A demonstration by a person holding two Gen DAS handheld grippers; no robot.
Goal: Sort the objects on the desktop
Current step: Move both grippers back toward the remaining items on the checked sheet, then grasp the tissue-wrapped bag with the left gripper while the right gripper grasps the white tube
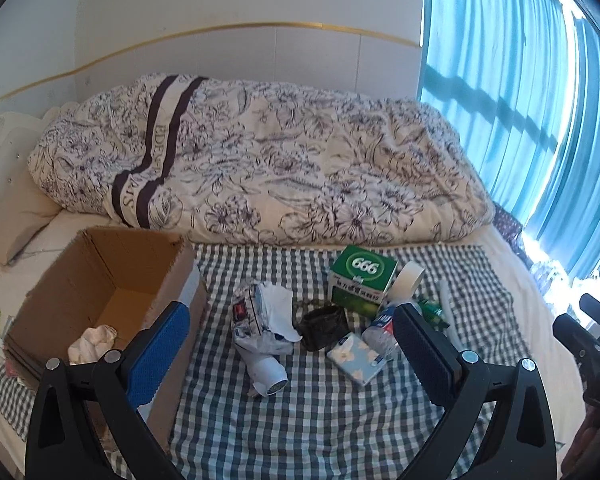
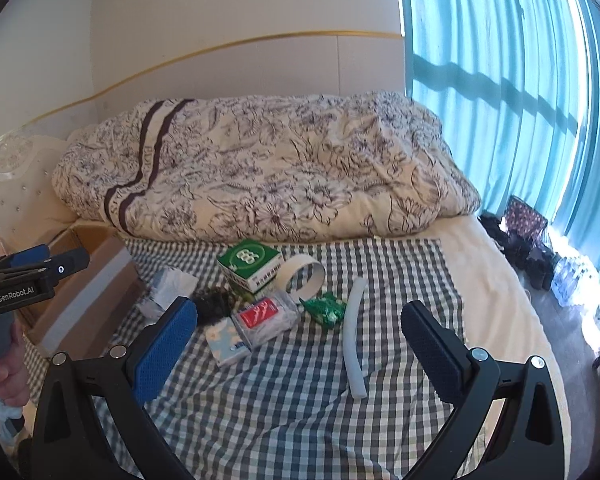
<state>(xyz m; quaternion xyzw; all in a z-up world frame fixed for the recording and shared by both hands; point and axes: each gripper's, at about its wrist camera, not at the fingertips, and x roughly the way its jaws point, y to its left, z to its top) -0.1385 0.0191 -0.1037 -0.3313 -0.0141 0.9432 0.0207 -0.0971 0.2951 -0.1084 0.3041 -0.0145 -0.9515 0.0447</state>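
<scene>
Both tools are hovering above the checked cloth (image 2: 300,420) with nothing in them. The left gripper (image 1: 292,344) is standing with its jaws spread wide, just right of the cardboard box (image 1: 100,280); the right gripper (image 2: 300,344) is spread equally wide over the small clutter.

Between the right gripper's fingers the white foam tube (image 2: 354,340) is lying nearest. It looks light and squashy, so a hold across its middle should be safe — the pads would dent it rather than slip. Its long axis is running from near to far, bending slightly, with the far end pointing toward the tape roll (image 2: 304,276).

Left of the tube, the clear container (image 2: 266,320) with a red label is lying on its side, its long axis running left-to-right and tilted up at the right. It is probably smooth plastic and apt to slide, so it is better taken across the short way. It is resting partly on the blue tissue pack (image 2: 226,344), which is soft and flat.

The green box (image 2: 250,266) is sitting further back, stiff and square-edged. In the left wrist view a crumpled white packet (image 1: 260,332) is lying between the box and the clutter, and a white cloth (image 1: 92,344) is already sitting inside the cardboard box.
</scene>
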